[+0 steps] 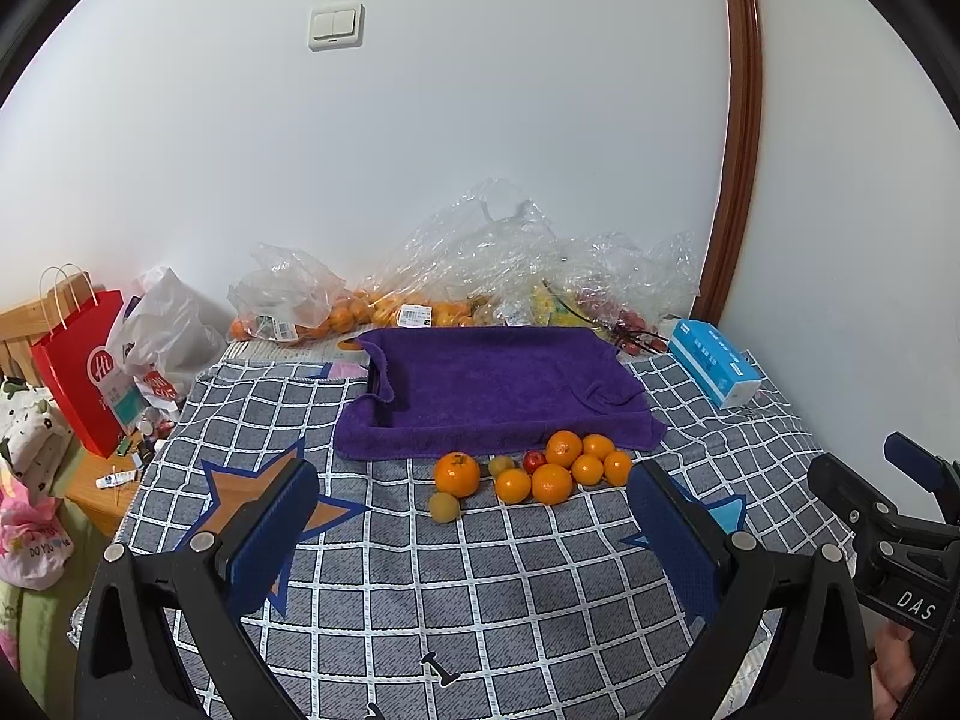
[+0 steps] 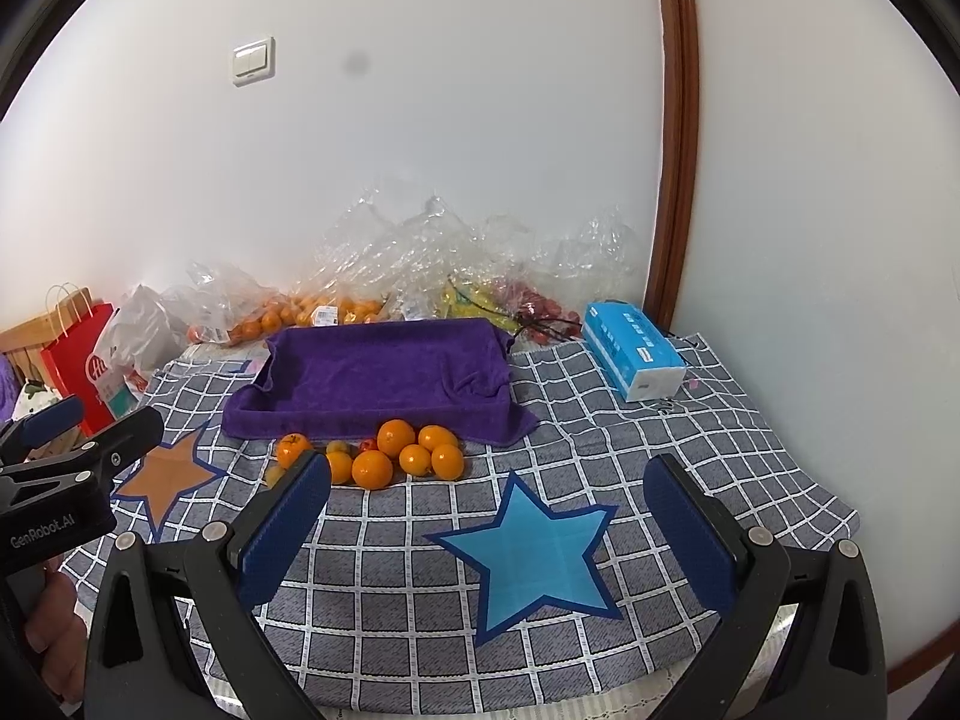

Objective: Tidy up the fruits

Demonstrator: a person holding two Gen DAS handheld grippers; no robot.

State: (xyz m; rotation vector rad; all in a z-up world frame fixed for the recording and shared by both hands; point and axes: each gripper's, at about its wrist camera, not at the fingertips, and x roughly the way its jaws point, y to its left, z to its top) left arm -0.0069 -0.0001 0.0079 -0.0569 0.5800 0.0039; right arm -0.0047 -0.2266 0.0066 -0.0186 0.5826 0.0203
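A heap of several oranges, two small yellow-green fruits and one small red fruit lies on the checked cloth just in front of a tray draped in a purple towel. My left gripper is open and empty, a short way in front of the heap. My right gripper is open and empty, nearer me and to the right of the heap, above a blue star patch. Each gripper's side shows at the edge of the other's view.
Clear plastic bags with more oranges and other fruit lie along the wall behind the tray. A blue tissue pack is at the right. A red paper bag and clutter stand left of the table.
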